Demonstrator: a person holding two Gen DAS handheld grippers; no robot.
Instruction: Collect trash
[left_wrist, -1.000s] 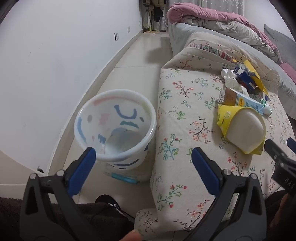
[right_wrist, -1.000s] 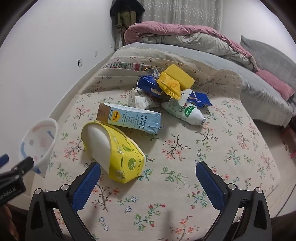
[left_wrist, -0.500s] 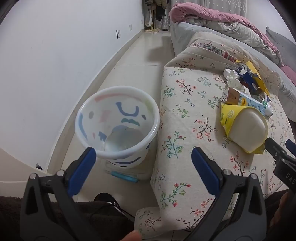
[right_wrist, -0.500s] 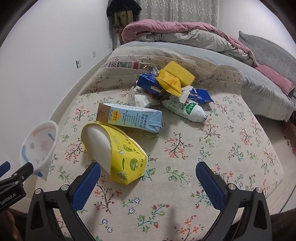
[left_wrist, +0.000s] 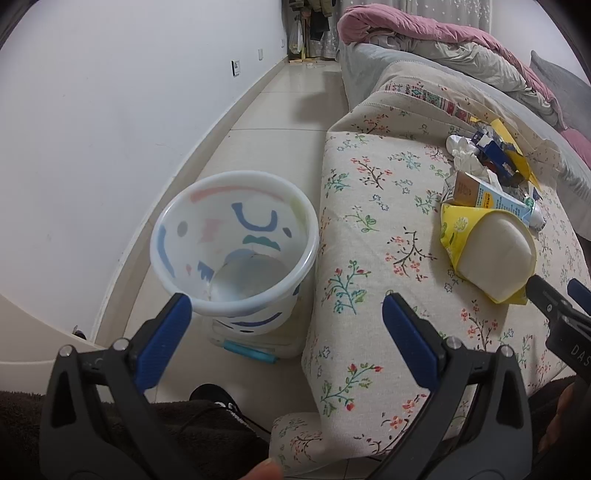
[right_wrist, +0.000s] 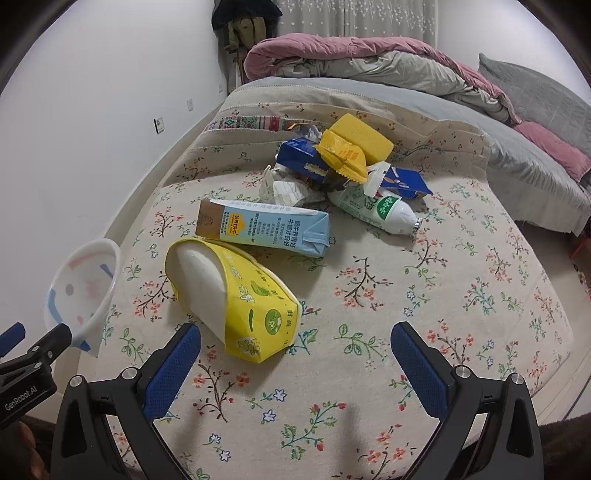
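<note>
R tool (right_wrist: 295, 347) hung over the floral bed cover (right_wrist: 424, 295) w/ both blue pads spread wide, nothing between them. Just ahead of its left pad lay the yellow paper cup (right_wrist: 255, 314), squashed and on its side, white inside facing away-left; the pad sat close to it, contact unclear. Right behind the cup, touching it, lay the pale blue carton (right_wrist: 266, 229) flat on its side. Beyond that, farther from the tool, the rest of the trash sat in a heap: crumpled paper (right_wrist: 284, 190), white bottle w/ green label (right_wrist: 380, 210), dark blue box (right_wrist: 299, 158), yellow wrapper (right_wrist: 343, 155), yellow sponge block (right_wrist: 362, 136), blue packet (right_wrist: 404, 182). Past the heap, a pink-and-grey duvet (right_wrist: 369, 62).

L tool (left_wrist: 286, 314) was also wide open, holding nothing, poised over the gap between bed and wall. Its left pad sat at the near rim of the white bin (left_wrist: 236, 254), which stood on the tiled floor (left_wrist: 280, 110) beside the bed edge, nothing visible inside. Off to the L tool's right, the cup showed on the cover, R tool's tip just by it.
</note>
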